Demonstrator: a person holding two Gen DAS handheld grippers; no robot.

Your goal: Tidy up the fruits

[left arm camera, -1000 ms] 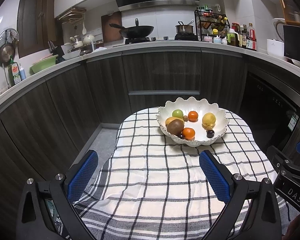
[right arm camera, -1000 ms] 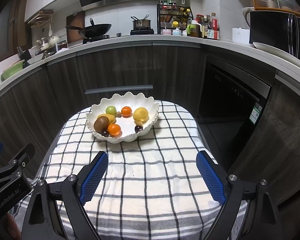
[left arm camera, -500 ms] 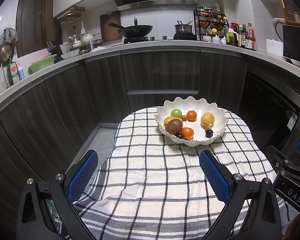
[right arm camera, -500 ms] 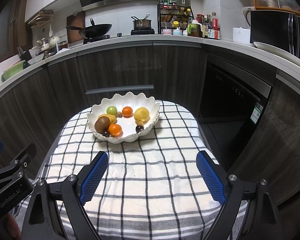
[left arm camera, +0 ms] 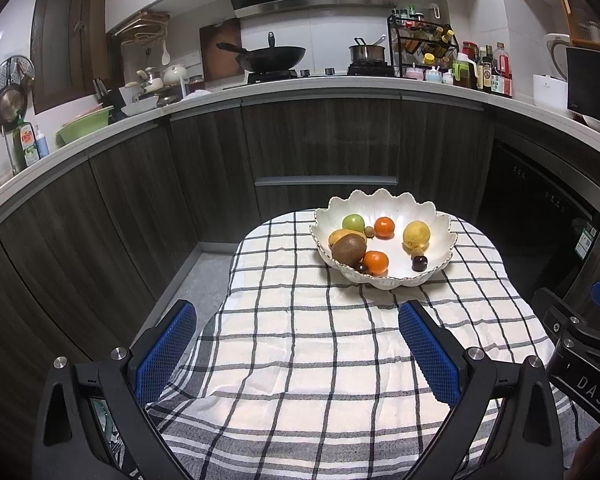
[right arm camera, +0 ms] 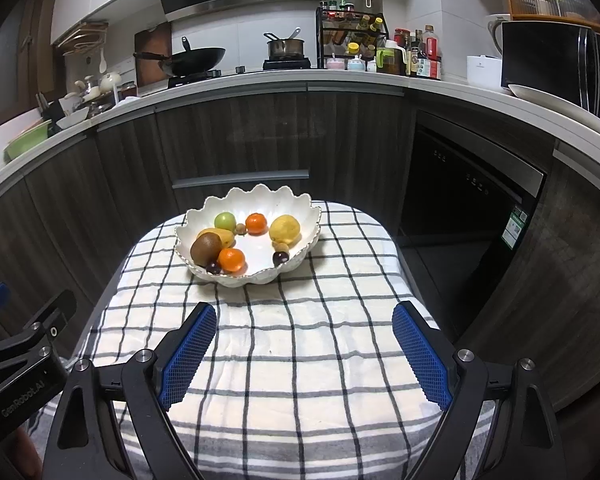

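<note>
A white scalloped bowl [left arm camera: 440,222] [right arm camera: 300,210] sits at the far end of a checked cloth. It holds a kiwi [left arm camera: 349,249] [right arm camera: 205,249], a lemon [left arm camera: 416,234] [right arm camera: 285,229], a green fruit [left arm camera: 353,222] [right arm camera: 225,221], two oranges [left arm camera: 376,262] [right arm camera: 232,259], a mango and small dark fruits. My left gripper [left arm camera: 298,344] is open and empty above the near cloth. My right gripper [right arm camera: 304,344] is open and empty too, well short of the bowl.
The checked cloth [left arm camera: 300,340] [right arm camera: 300,360] covers a small table with drop-offs on both sides. Dark kitchen cabinets [left arm camera: 320,140] stand behind it, and a dishwasher front [right arm camera: 472,208] is on the right. The other gripper shows at each view's edge [left arm camera: 580,360] [right arm camera: 20,364].
Both views drift very slightly; the bowl sits a touch lower and closer in the frames. Both grippers stay open and empty.
</note>
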